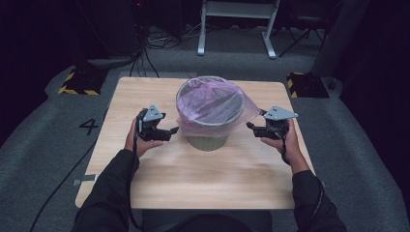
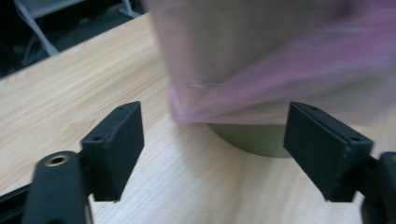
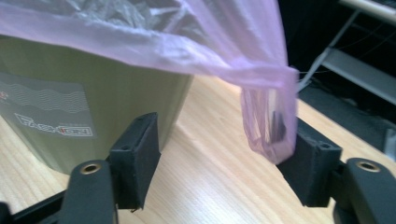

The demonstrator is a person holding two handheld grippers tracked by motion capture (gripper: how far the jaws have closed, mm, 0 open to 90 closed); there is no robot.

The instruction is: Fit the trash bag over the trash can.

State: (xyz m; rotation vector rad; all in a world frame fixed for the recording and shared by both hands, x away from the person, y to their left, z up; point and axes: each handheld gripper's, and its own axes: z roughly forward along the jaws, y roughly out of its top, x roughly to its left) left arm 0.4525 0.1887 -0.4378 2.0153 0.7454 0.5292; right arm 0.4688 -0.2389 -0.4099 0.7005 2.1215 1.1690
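An olive-green waste bin stands at the middle of the wooden table, with a thin pink plastic bag lining it and folded down over its rim. My left gripper is just left of the bin, open and pointing at it. In the left gripper view the jaws stand wide with the bin's base and the blurred bag edge beyond them. My right gripper is open just right of the bin. A loose corner of the bag hangs in front of one pad, unpinched.
The table's edges lie about a hand's width outside each gripper. Grey carpet surrounds the table, with yellow-black striped blocks at its far corners, a white frame behind, and a cable on the floor at the left.
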